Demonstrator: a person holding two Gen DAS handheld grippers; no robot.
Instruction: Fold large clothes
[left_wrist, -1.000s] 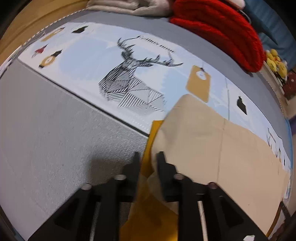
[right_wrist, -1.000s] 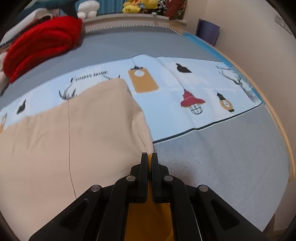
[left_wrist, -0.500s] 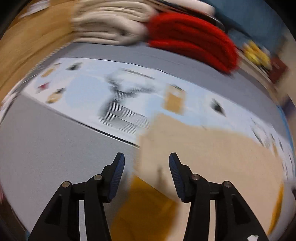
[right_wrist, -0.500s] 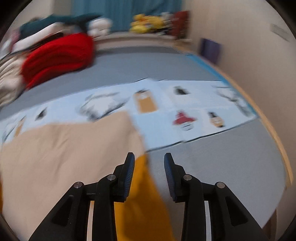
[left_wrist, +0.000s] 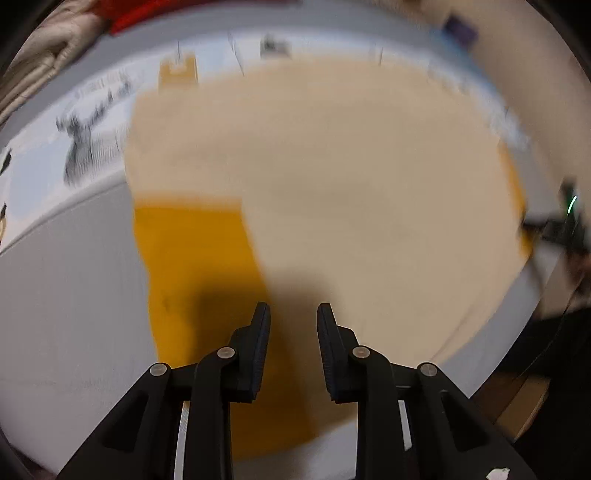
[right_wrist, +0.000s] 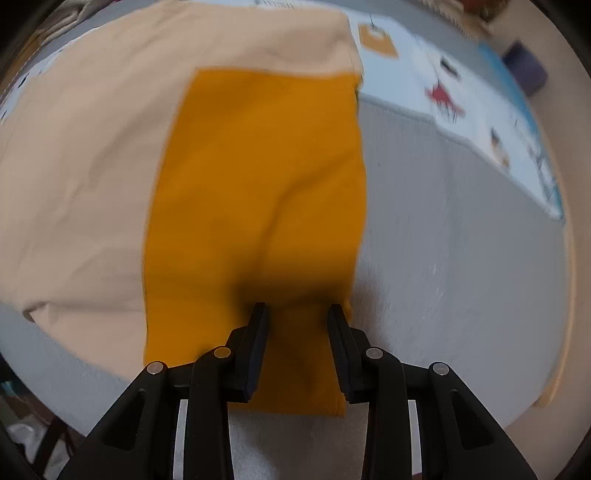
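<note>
A large garment lies flat on the grey bed cover, its beige body (left_wrist: 351, 184) folded over, with a mustard-yellow sleeve (left_wrist: 195, 266) at its left end. In the right wrist view the beige body (right_wrist: 85, 155) lies left of a second yellow sleeve (right_wrist: 258, 192). My left gripper (left_wrist: 293, 321) is open and empty, above the seam between yellow and beige. My right gripper (right_wrist: 298, 323) is open and empty, above the near end of the yellow sleeve. Both views are motion-blurred.
A pale blue printed band (right_wrist: 461, 96) with lamps and a deer head (left_wrist: 79, 147) crosses the grey bed cover (right_wrist: 461, 229). Red and cream bundles (left_wrist: 48, 48) lie at the far side. A dark shape (left_wrist: 565, 229) sits at the right edge. The bed's near edge (right_wrist: 55, 387) is close.
Both grippers were shut on the garment's corners a second ago. They have opened, let go and pulled back, now tilting down over the laid garment.
</note>
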